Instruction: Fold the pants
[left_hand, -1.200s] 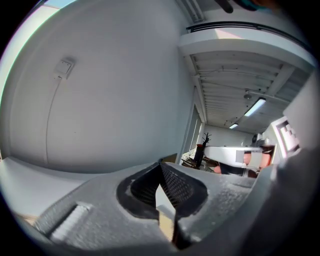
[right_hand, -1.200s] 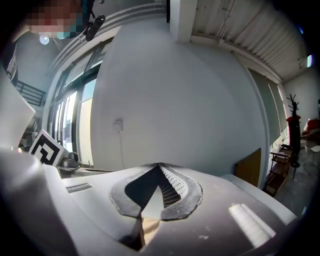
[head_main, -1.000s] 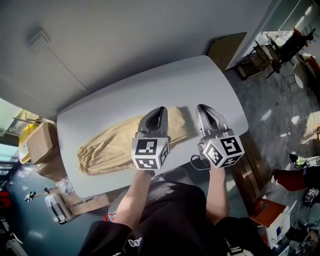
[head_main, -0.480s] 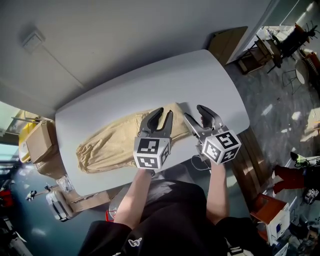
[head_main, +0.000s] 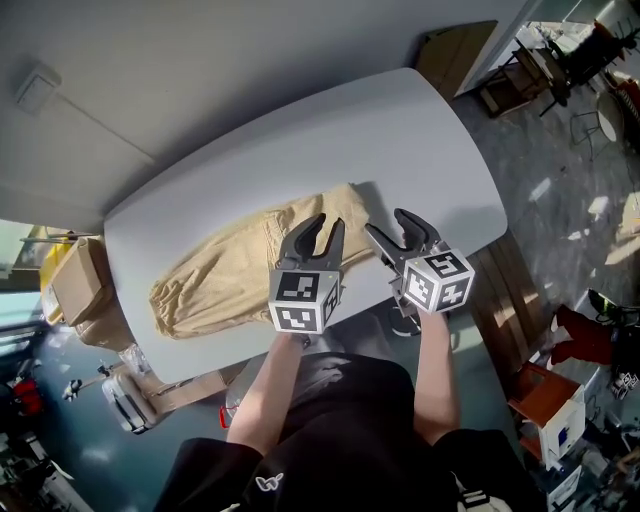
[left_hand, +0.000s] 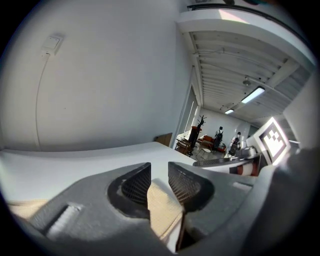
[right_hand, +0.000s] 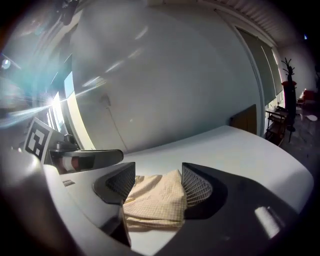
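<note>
Jaws of the 2 grippers have just been opening: left gripper (head_main: 328, 226) and right gripper (head_main: 389, 226) stand spread astride the beige pants (head_main: 230, 275) edge, unpinched, on the white table (head_main: 400, 130)

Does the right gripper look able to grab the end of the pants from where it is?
Probably yes. The right gripper has just been opening its jaws, now wide apart, with the end of the pants lying between them on the table. Nothing else is in the way.
</note>
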